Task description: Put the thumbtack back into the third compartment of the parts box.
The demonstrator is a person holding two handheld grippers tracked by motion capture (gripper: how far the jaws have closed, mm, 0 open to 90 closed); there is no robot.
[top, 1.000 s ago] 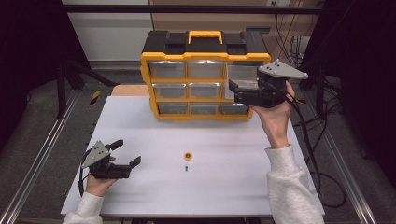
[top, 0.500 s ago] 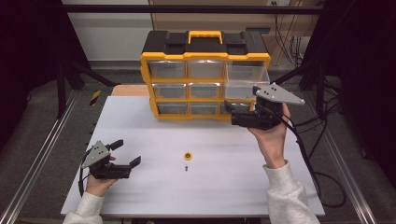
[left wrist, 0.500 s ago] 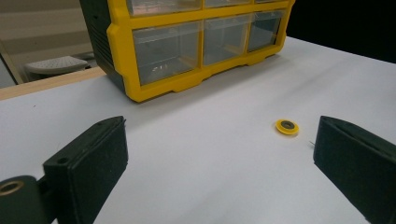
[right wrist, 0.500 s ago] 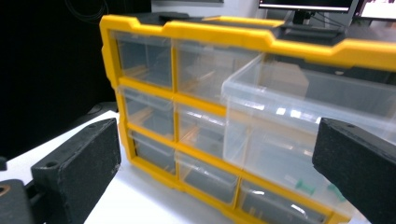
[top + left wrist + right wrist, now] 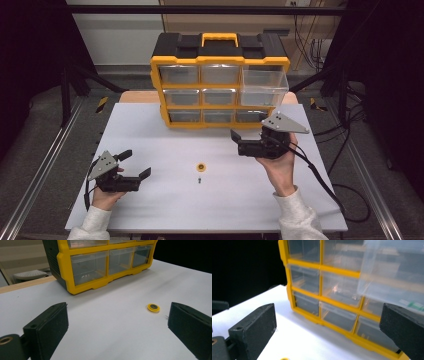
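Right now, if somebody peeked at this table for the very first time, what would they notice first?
The big yellow and black drawer cabinet at the far edge of the white table, with its top right clear drawer pulled out. Next, the tiny yellow ring lying alone in the middle, a small screw just in front of it. The right gripper hovers open near the cabinet; the left gripper rests open at the near left.

White desk, matte, evenly lit from above. Grey floor on either side, with metal rails running along the desk edges. Black frame struts rise at the left (yellow-black hazard tape at their feet). Pale wall behind; black cables trail right.
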